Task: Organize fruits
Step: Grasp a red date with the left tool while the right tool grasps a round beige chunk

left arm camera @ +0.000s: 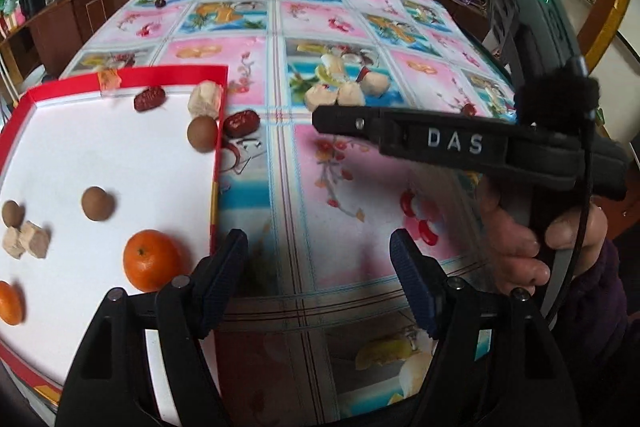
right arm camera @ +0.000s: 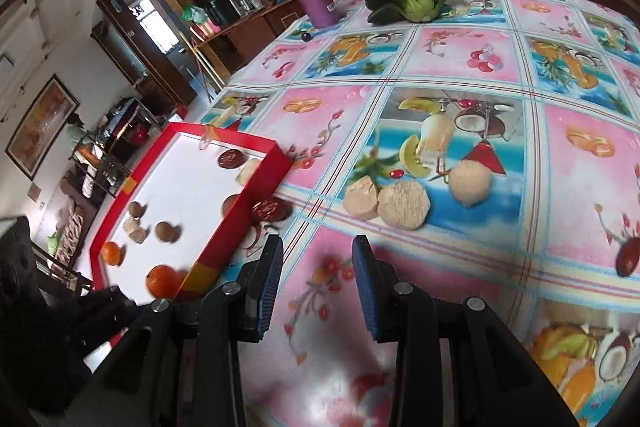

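Blue-padded fingers (left arm camera: 236,267) of my left gripper (left arm camera: 320,279) hover released above the desk (left arm camera: 352,187) beside the red tray (left arm camera: 218,163) holding a tangerine (left arm camera: 150,258). My right gripper (right arm camera: 318,291) hovers level, fingers parted, empty, with pale peeled fruits (right arm camera: 404,205) ahead.

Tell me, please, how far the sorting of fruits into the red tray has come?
Partly done. The tray already holds two oranges, three brown round fruits, one date and some pale pieces. Nothing is in hand: the left gripper and right gripper are both open. Left on the cloth: a date beside the tray, three pale pieces and another date at the right.
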`<state>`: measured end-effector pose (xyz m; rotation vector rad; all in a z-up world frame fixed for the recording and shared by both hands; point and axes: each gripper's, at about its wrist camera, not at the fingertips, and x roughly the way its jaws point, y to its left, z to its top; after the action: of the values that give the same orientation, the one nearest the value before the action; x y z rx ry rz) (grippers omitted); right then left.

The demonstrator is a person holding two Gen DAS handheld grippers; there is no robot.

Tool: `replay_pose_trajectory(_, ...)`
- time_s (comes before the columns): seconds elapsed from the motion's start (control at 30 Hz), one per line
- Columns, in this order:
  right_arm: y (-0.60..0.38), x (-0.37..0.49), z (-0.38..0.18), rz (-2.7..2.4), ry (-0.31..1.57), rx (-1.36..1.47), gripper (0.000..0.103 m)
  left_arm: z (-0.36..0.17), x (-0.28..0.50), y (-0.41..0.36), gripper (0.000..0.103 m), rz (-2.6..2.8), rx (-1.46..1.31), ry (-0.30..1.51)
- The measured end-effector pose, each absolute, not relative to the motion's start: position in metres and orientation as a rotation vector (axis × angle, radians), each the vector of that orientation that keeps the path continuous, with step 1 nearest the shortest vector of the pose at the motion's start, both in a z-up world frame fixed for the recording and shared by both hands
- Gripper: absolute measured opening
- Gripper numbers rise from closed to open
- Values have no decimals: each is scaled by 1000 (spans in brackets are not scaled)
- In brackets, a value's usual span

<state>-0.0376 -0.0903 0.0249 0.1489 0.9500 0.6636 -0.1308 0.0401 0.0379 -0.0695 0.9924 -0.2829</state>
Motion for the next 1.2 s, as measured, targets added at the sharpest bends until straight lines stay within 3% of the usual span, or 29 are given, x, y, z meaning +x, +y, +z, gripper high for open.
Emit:
replay_pose_trajectory(0.7,-73,-9,15,531,910,-34,35,36,-90,66,74,-234,-27,914)
replay_pose_trajectory(0.8,-73,-11,15,506,902,-78,24,37,-83,66,74,-237,-17,929)
replay_pose_trajectory(0.97,-86,-9,16,498,928,-46,23,40,-66,61,74,-220,40,928)
replay_pose_trajectory(1.2,-94,-9,17,513,965,7,23,20,-39,61,41,-251,46,1054)
